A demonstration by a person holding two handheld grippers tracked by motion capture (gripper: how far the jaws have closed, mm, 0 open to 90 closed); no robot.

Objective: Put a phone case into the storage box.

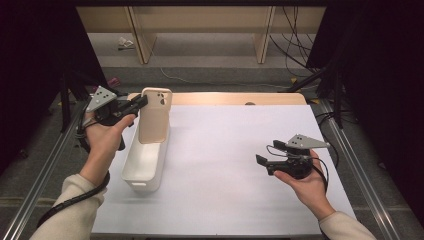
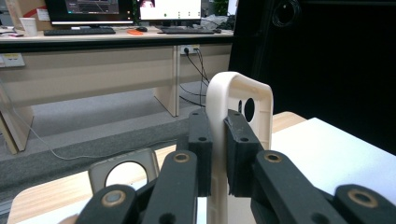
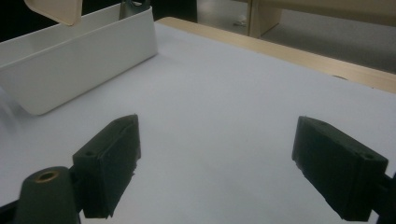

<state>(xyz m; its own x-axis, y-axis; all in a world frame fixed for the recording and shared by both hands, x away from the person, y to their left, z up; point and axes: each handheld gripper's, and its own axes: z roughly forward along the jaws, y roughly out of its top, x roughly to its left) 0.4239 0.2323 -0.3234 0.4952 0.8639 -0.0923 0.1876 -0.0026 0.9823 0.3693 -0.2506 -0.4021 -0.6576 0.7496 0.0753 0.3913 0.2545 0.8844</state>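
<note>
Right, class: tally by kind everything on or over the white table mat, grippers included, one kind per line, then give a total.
Phone cases: 1, the beige phone case, held upright over the bin.
Bins: 1, the white bin.
Grippers: 2, the left gripper shut on the case's edge and the right gripper open over the mat.
Total: 4

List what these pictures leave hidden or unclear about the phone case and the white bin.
- Inside of the white bin: in the high view the phone case hides its far end.
- Phone case lower edge: cut off by the bottom edge in the left gripper view, behind the left gripper.
- Grey case beside it: its lower part is hidden by the gripper.
- Right gripper view: the case is cut off at the top.
</note>
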